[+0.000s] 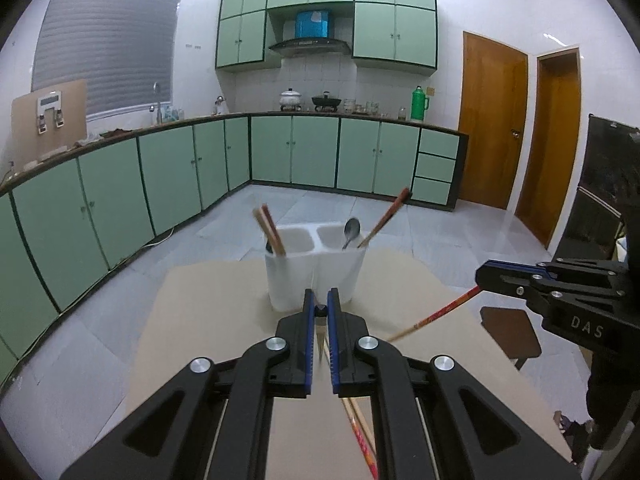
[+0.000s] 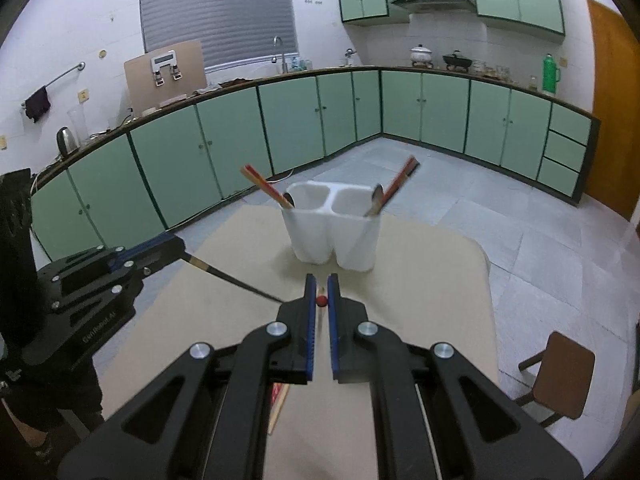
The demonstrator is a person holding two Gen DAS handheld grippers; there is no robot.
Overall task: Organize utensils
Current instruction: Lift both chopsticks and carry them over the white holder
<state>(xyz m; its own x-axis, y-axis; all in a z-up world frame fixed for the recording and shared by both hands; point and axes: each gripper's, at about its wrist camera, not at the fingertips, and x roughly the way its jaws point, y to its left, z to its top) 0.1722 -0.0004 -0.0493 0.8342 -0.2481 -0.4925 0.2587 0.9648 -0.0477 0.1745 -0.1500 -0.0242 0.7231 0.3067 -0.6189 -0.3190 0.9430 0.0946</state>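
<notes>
A white two-compartment utensil holder [image 1: 316, 270] stands on a beige table [image 1: 208, 320]; it also shows in the right wrist view [image 2: 334, 232]. Its left cup holds chopsticks [image 1: 269, 230] and a dark spoon; its right cup holds a metal spoon [image 1: 351, 232] and red chopsticks [image 1: 386, 216]. My left gripper [image 1: 321, 300] is shut on a dark-tipped chopstick [image 2: 232, 279] and sits just in front of the holder. My right gripper [image 2: 321, 285] is shut on a red chopstick [image 1: 436, 314], to the right of the left one.
More chopsticks [image 1: 362, 436] lie on the table under my left gripper. A brown chair [image 2: 560, 372] stands right of the table. Green cabinets [image 1: 160, 168] line the far walls, with wooden doors [image 1: 490, 120] at the right.
</notes>
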